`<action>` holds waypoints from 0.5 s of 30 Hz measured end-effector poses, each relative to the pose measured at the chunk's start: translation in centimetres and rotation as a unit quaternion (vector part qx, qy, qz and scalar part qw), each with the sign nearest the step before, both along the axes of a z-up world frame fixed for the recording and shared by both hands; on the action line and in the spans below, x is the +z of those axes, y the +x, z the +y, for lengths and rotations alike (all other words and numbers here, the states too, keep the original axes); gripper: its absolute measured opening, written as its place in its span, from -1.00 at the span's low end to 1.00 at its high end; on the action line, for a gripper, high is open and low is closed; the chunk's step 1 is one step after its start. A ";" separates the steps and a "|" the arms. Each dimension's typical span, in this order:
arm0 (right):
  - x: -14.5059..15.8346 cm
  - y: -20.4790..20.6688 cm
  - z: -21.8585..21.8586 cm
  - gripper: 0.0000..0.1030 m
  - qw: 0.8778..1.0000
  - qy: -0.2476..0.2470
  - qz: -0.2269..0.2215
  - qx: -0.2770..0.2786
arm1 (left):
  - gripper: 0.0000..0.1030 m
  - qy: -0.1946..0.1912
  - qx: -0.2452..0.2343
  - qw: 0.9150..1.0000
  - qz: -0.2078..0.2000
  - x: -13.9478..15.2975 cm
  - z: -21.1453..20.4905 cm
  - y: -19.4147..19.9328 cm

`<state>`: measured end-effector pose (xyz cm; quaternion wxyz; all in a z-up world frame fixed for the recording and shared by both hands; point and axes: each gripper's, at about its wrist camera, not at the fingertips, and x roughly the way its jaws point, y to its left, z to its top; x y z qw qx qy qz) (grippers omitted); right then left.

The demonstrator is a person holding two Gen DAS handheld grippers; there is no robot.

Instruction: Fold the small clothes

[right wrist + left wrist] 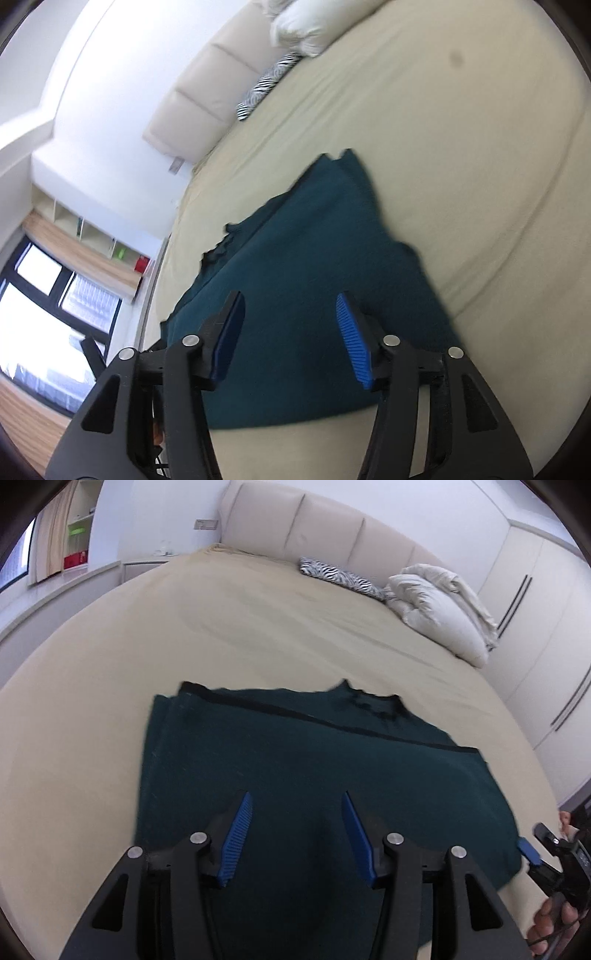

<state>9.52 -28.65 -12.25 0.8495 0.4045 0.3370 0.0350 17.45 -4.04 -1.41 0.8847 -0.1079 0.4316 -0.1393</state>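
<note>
On the beige bed sheet (pixel 258 635) a dark green garment (pixel 295 760) lay spread flat, partly folded, with a black seam line running across its far part and a ragged neckline edge pointing toward the padded cream headboard (pixel 314 528). Above its near portion hung the left gripper (pixel 297 801), its blue-padded fingers (pixel 240 834) standing about half apart with nothing between them, only the cloth showing below in the gap. At the garment's right edge, in the left wrist view, the tip of the right gripper (pixel 526 849) showed, with a person's hand (pixel 554 919) wrapped around its handle. From its own camera the right gripper (pixel 291 321) likewise stood about half open and empty, its pads clear of the fabric beneath; the garment (pixel 295 258) lay under and ahead of it on the sheet. A zebra-print cushion (pixel 340 576) and a bundled white duvet (pixel 439 605) rested near the headboard, well apart from the garment.
</note>
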 end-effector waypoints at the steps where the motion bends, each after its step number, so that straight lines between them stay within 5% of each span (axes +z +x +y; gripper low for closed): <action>1: 0.7 -0.7 0.0 0.04 1.000 0.004 -0.005 0.013 | 0.04 -0.010 -0.017 1.000 0.000 0.2 -0.9 -1.2; 4: 1.4 -1.0 1.5 0.20 0.997 0.053 -0.006 0.056 | 0.04 -0.043 -0.056 0.997 0.026 -1.0 -2.9 -3.3; 8: -0.6 0.9 5.1 0.26 0.982 0.149 0.019 0.113 | -0.10 -0.054 -0.049 0.996 0.053 -3.6 -2.1 -4.0; 11: -2.8 2.1 8.1 0.26 0.972 0.159 0.047 0.166 | -0.24 -0.085 -0.043 0.994 0.061 -4.0 0.1 -3.9; 15: -5.8 2.3 6.9 0.11 0.966 0.207 0.056 0.147 | -0.24 -0.117 -0.043 0.990 0.065 -4.2 3.3 -4.8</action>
